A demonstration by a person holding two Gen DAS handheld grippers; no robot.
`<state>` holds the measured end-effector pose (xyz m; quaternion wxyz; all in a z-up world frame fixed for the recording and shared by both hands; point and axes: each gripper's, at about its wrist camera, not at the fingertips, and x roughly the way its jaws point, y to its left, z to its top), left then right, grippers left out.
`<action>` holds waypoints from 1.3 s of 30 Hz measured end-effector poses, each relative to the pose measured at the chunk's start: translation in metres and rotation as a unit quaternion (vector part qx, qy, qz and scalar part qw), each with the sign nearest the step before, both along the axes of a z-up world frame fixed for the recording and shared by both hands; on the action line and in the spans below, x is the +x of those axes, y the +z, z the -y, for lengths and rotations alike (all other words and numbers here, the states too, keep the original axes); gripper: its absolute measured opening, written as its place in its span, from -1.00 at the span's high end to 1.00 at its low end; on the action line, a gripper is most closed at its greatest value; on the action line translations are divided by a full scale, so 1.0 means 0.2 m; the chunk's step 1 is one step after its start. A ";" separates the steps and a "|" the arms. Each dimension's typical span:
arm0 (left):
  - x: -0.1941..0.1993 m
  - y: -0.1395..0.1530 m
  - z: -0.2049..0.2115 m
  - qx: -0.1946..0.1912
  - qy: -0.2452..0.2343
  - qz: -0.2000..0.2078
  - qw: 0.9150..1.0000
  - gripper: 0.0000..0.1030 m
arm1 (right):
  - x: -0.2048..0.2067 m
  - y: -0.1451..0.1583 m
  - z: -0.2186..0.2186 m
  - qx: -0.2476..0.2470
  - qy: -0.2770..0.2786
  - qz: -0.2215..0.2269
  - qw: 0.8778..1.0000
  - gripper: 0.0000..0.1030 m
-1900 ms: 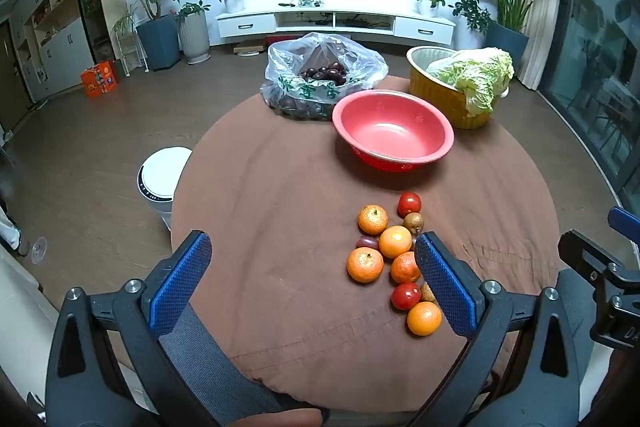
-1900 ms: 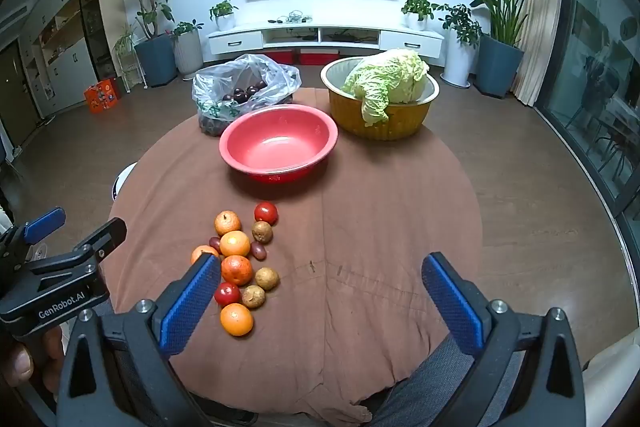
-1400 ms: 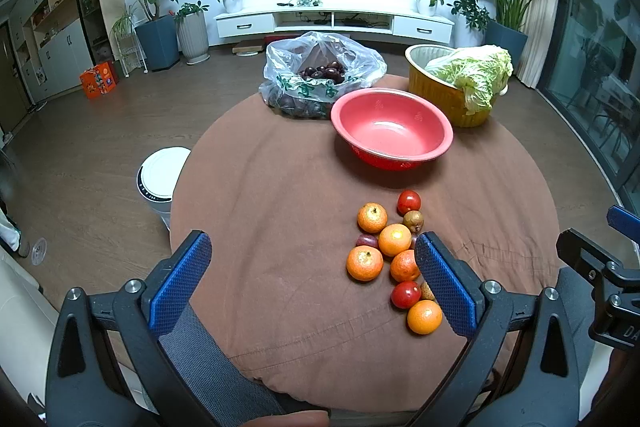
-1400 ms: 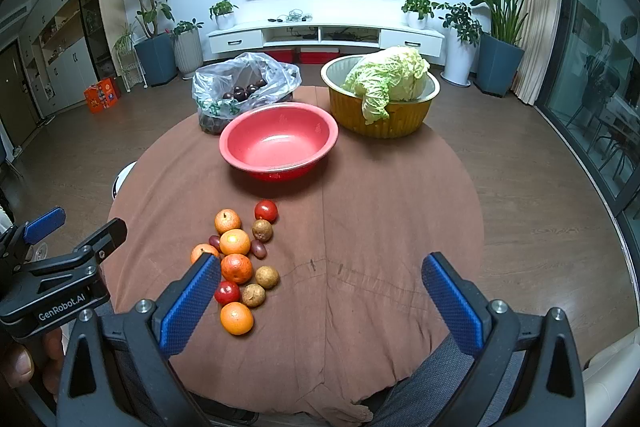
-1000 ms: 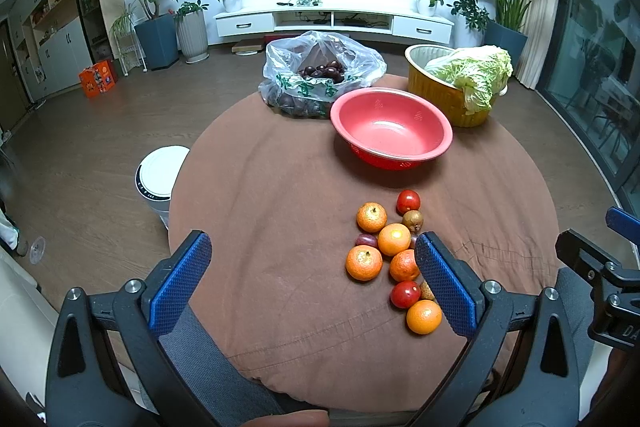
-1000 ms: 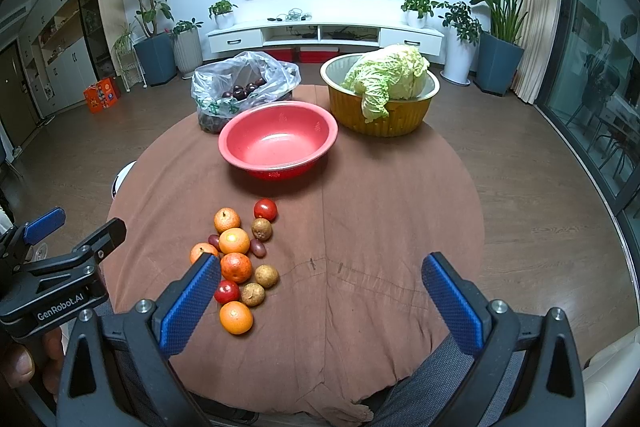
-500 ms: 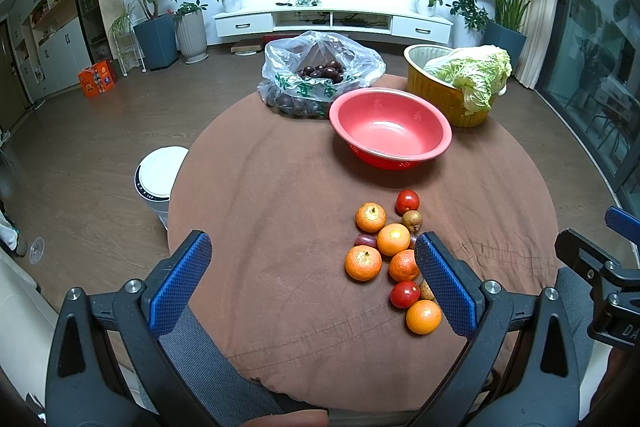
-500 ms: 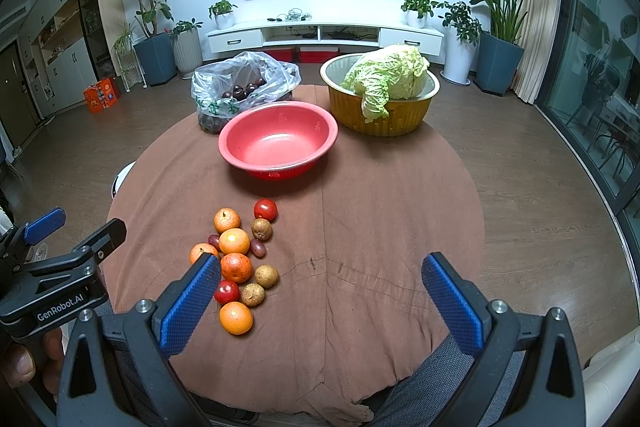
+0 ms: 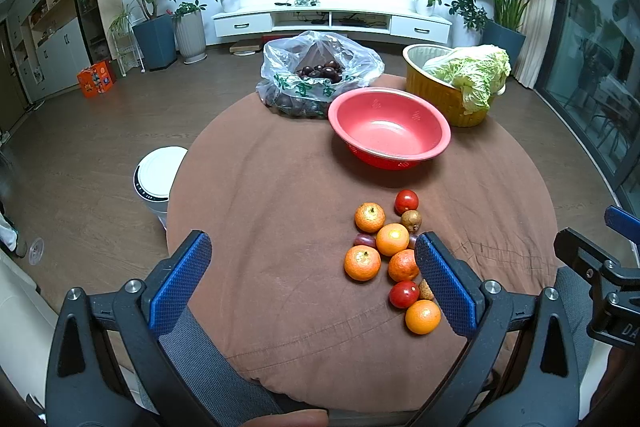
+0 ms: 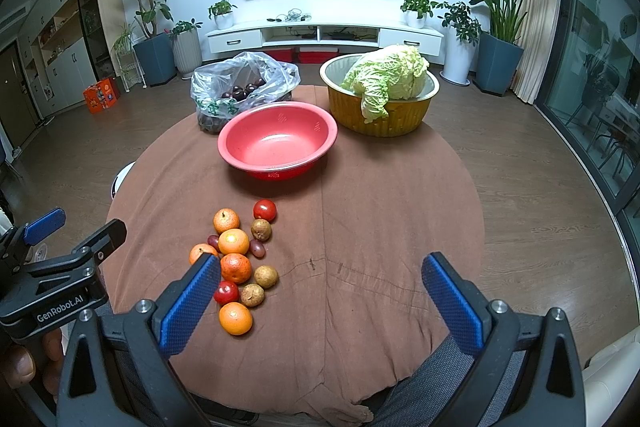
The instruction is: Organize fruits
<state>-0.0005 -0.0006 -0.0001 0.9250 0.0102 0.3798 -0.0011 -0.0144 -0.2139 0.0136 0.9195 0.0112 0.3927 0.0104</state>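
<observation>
Both grippers, left (image 9: 312, 287) and right (image 10: 320, 299), jaws wide, empty; fruit cluster (image 10: 240, 263) before red basin (image 10: 278, 143).

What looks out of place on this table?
The small fruits lie loose on the brown cloth while the red bowl behind them sits empty. Nothing looks spilled or damaged; both grippers are open and hold nothing.

Bare cloth (image 10: 380, 227) right of fruit cluster (image 10: 240, 259)

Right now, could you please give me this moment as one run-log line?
left gripper: open, empty | right gripper: open, empty | loose fruit: on tablecloth | red bowl: empty | phase: pre-grasp
</observation>
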 end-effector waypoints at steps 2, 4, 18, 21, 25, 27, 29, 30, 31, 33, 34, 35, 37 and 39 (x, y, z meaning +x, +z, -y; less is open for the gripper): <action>0.00 0.00 0.00 0.000 0.000 0.000 1.000 -1.00 | 0.00 0.00 0.00 0.000 0.000 0.000 1.000 -0.99; 0.00 0.00 0.00 0.000 0.000 0.000 1.000 -1.00 | 0.00 0.00 0.00 0.000 0.000 0.000 1.000 -0.99; 0.01 0.00 0.00 -0.001 0.000 0.000 1.000 -1.00 | 0.00 0.00 0.00 0.000 0.000 0.000 1.000 -0.99; 0.01 0.01 0.00 -0.001 0.000 0.000 1.000 -1.00 | 0.00 0.00 0.00 -0.001 0.000 0.000 1.000 -0.99; 0.02 0.01 0.00 -0.001 0.000 0.000 1.000 -1.00 | 0.00 0.00 0.00 0.000 0.000 0.000 1.000 -0.99; 0.02 0.01 0.00 -0.001 0.000 0.000 1.000 -1.00 | 0.00 -0.01 0.00 0.000 0.000 0.000 1.000 -0.99; 0.02 0.01 0.00 -0.001 0.000 0.000 1.000 -1.00 | 0.00 -0.01 0.00 0.000 0.000 -0.001 1.000 -0.99; 0.03 0.01 -0.01 -0.001 0.000 0.000 1.000 -1.00 | 0.00 -0.01 0.00 0.000 0.000 -0.001 1.000 -0.99; 0.03 0.01 -0.01 -0.001 0.000 0.000 1.000 -1.00 | 0.00 -0.01 0.00 0.000 0.000 -0.001 1.000 -0.99; 0.03 0.00 0.00 -0.001 0.000 -0.002 1.000 -1.00 | 0.00 -0.01 0.00 0.000 0.000 -0.001 1.000 -0.99; 0.04 -0.01 0.00 -0.001 0.000 -0.003 1.000 -1.00 | 0.00 -0.01 0.00 0.000 0.000 -0.001 1.000 -0.99; 0.04 -0.01 0.00 -0.002 -0.001 -0.003 1.000 -1.00 | 0.00 -0.01 0.00 0.000 0.000 -0.001 1.000 -0.99; 0.04 -0.07 0.04 -0.005 -0.003 -0.004 1.000 -1.00 | 0.00 -0.01 0.00 0.000 0.000 -0.001 1.000 -0.99; 0.04 -0.07 0.01 -0.007 -0.007 -0.002 1.000 -1.00 | 0.00 -0.02 0.00 0.002 0.003 0.000 1.000 -0.99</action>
